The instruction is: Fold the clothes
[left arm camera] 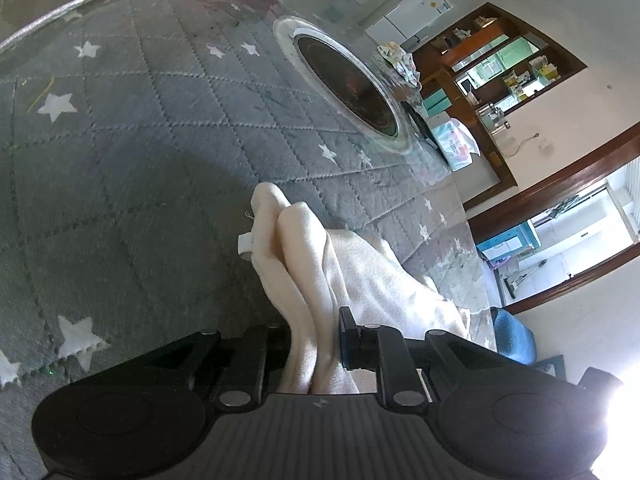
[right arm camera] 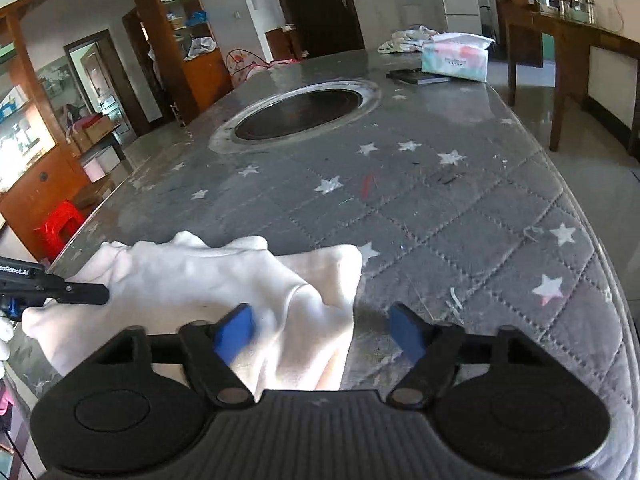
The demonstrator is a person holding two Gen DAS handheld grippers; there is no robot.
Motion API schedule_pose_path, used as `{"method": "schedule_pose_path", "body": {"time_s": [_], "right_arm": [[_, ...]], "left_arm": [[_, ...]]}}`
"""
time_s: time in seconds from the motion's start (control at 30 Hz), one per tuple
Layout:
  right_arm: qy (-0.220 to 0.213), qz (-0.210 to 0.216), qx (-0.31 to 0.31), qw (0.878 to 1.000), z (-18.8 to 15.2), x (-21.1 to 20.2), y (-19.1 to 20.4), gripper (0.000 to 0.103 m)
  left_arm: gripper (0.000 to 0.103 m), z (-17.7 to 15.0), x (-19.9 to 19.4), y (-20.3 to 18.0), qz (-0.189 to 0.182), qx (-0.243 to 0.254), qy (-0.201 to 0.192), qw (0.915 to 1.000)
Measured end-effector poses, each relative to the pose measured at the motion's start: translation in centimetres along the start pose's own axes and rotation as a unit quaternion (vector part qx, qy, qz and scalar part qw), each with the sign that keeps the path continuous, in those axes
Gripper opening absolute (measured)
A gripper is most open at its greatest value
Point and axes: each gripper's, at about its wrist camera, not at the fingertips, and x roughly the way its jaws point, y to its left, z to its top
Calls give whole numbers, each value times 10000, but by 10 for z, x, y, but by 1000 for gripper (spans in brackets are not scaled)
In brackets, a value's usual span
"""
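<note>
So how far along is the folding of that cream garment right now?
Early. Done: the cream garment is on the star-patterned table cover, bunched in loose ridges, no flat fold visible. In hand: the left gripper is clamped on a gathered part of it; the right gripper hangs open over its edge, holding nothing. Left: spreading it flat and making every fold.

Daylight, fairly bright overall. Left wrist view: blown-out glare at lower right corner, washing over the gripper housing; bright window (left arm camera: 576, 240) at right. A soft shadow lies on the quilted table cover (left arm camera: 120, 160) beside the cream garment (left arm camera: 360, 272). Right wrist view: even light, sheen on the floor (right arm camera: 580, 152). Strong fisheye bending and dark vignette at edges in both. Mild blur on near parts.
</note>
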Motion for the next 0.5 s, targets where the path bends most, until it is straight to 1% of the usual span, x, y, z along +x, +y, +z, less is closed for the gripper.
{"method": "schedule_pose_path", "body": {"time_s": [0.03,0.07,0.1,0.13,0.2,0.23,0.27,0.3,0.37,0.5], "right_arm": [[-17,7,-26,10000,0,1,1,68],[-29,20,-54,10000,-1,1,3,57],[-24,53,-87,9999,-1,1,5,50],[-19,80,-121,9999,-2,0,7,47],[-12,138,-153,9998,-3,-1,10,35],[-11,177,-154,9997,-3,-2,12,31],[-19,213,-154,9997,-4,-3,13,26],[-51,235,-141,9996,-4,-5,13,18],[-129,254,-65,9996,-2,-11,10,11],[-268,258,-52,9993,4,-24,7,10]], "left_arm": [[18,0,0,-2,29,53,-5,10000],[18,0,0,-3,64,113,-12,9999],[18,0,0,-5,99,175,-19,9998],[18,0,0,-7,130,229,-21,9997],[18,0,0,-11,207,350,-24,9992],[18,0,0,-14,228,428,-37,9988],[18,1,-1,-17,243,507,-52,9984],[17,1,-2,-20,258,586,-68,9979],[17,2,-4,-27,256,752,-116,9968],[16,9,-3,-49,175,1009,-180,9946]]}}
